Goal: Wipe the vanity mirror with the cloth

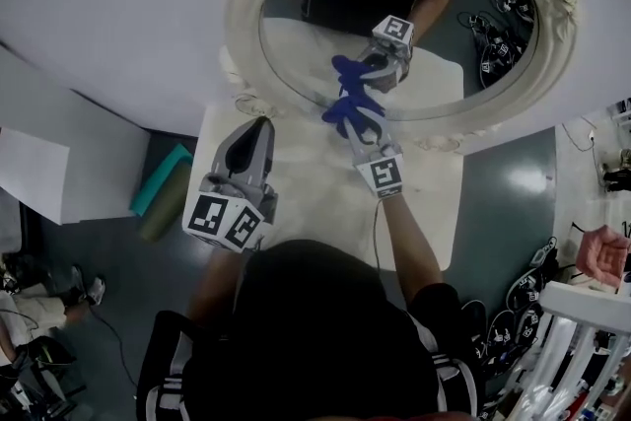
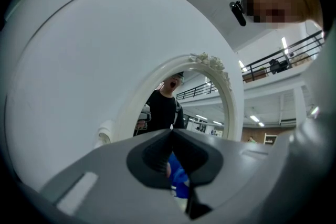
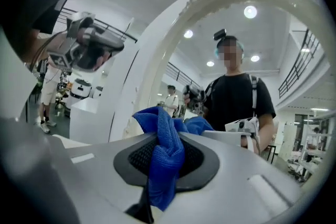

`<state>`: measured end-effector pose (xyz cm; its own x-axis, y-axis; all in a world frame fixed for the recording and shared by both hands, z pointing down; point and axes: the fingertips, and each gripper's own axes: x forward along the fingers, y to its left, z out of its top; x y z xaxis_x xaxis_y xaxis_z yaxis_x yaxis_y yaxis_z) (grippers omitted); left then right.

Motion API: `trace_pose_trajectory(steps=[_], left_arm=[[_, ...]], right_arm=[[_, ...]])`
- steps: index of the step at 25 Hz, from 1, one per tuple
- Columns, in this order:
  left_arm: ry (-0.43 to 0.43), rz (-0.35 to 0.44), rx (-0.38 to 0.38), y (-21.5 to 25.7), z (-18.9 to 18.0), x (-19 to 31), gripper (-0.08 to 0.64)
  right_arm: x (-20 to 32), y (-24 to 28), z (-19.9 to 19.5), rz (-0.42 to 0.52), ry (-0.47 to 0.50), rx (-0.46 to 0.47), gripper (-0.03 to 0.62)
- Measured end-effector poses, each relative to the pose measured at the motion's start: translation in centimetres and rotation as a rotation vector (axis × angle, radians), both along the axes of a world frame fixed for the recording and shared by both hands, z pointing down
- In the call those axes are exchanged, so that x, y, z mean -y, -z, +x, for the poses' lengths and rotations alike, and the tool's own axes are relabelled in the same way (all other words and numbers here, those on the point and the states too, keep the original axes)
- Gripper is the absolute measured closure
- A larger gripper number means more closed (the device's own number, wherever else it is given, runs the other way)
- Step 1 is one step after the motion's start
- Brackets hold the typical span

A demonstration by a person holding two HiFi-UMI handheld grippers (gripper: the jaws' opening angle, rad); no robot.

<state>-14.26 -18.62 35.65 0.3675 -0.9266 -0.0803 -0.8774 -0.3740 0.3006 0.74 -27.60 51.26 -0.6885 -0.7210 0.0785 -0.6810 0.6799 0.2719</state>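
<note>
An oval vanity mirror with an ornate cream frame (image 1: 244,10) stands on a white table. My right gripper (image 1: 355,120) is shut on a bunched blue cloth (image 1: 352,104), and the cloth is pressed to the lower part of the glass (image 1: 315,44), where its reflection meets it. In the right gripper view the cloth (image 3: 165,147) fills the jaws, with the frame (image 3: 173,44) arching above. My left gripper (image 1: 260,125) is shut and holds nothing; it points at the frame's lower left. In the left gripper view the frame (image 2: 223,78) is ahead, and some blue cloth (image 2: 179,180) shows past the jaws.
The white table (image 1: 434,212) runs under the mirror toward me. A white panel (image 1: 108,5) stands behind and left of the mirror. A teal box (image 1: 166,180) lies on the floor at the left. Another person's hand (image 1: 601,253) and a white rack (image 1: 572,350) are at the right.
</note>
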Motion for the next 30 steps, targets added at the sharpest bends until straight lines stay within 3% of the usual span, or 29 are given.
trace_pose_trajectory(steps=[7,14,21,30], left_arm=[[-0.029,-0.004,-0.002,0.7,1.3,0.4,0.549],[-0.040,0.011,0.006,1.8,1.8,0.6,0.549],[-0.065,0.038,0.001,3.7,3.3,0.6,0.549],[-0.090,0.024,-0.004,2.5,4.2,1.2,0.549]], right_arm=[[-3.5,11.4,3.9,0.159,-0.082,0.299,0.531],[-4.3,19.1,13.1,0.267,-0.319,0.620,0.531],[-3.9,24.5,21.1,0.399,-0.490,0.701,0.529],[-0.7,25.4,24.7,0.403,-0.604,0.726,0.529]])
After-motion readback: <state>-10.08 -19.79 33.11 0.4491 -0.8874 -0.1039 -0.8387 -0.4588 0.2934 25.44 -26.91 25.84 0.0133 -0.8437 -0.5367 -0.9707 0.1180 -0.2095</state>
